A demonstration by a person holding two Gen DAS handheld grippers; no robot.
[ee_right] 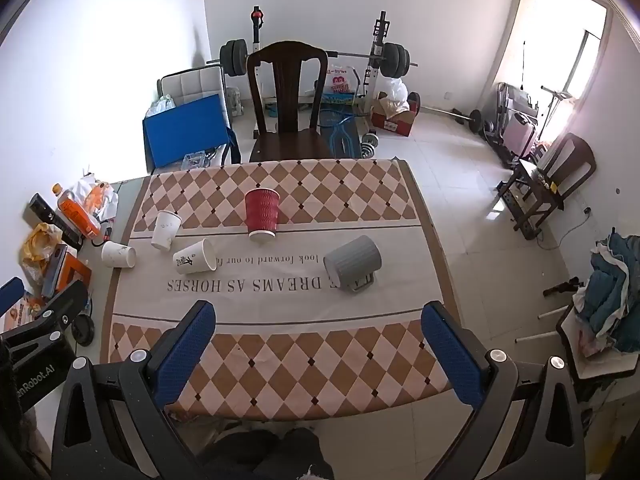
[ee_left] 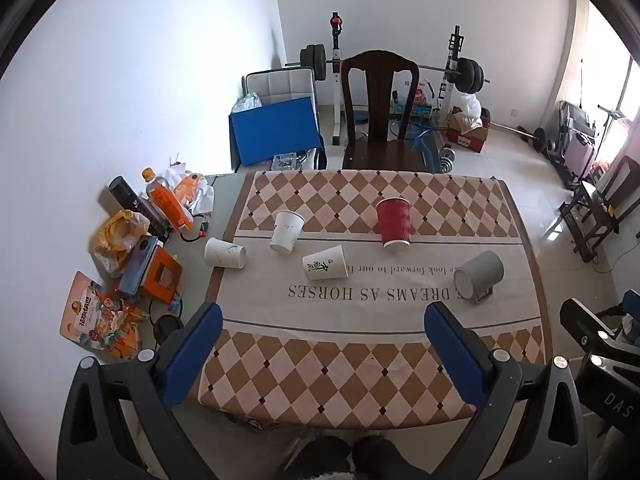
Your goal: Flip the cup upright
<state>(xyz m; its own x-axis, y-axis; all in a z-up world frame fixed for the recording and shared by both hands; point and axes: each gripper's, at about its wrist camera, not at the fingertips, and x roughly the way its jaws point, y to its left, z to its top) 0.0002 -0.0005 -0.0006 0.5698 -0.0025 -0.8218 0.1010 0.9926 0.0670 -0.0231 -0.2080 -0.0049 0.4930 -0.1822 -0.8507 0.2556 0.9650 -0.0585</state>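
Observation:
A red ribbed paper cup [ee_left: 394,222] [ee_right: 261,216] stands upside down at the middle of the table. A white cup with black writing [ee_left: 325,268] [ee_right: 195,262] lies on its side. A second white cup [ee_left: 286,231] [ee_right: 165,230] stands upside down, tilted, and a third [ee_left: 224,253] [ee_right: 117,254] lies on its side at the cloth's left edge. A grey mug [ee_left: 479,277] [ee_right: 353,263] lies on its side at the right. My left gripper [ee_left: 322,324] and right gripper [ee_right: 318,322] are open and empty, held above the table's near edge.
A checked tablecloth [ee_left: 360,368] [ee_right: 304,360] covers the table. Bottles, snack bags and boxes [ee_left: 132,248] [ee_right: 60,236] crowd the left side. A dark wooden chair [ee_left: 380,112] [ee_right: 286,100] stands at the far edge. Gym gear lies beyond it.

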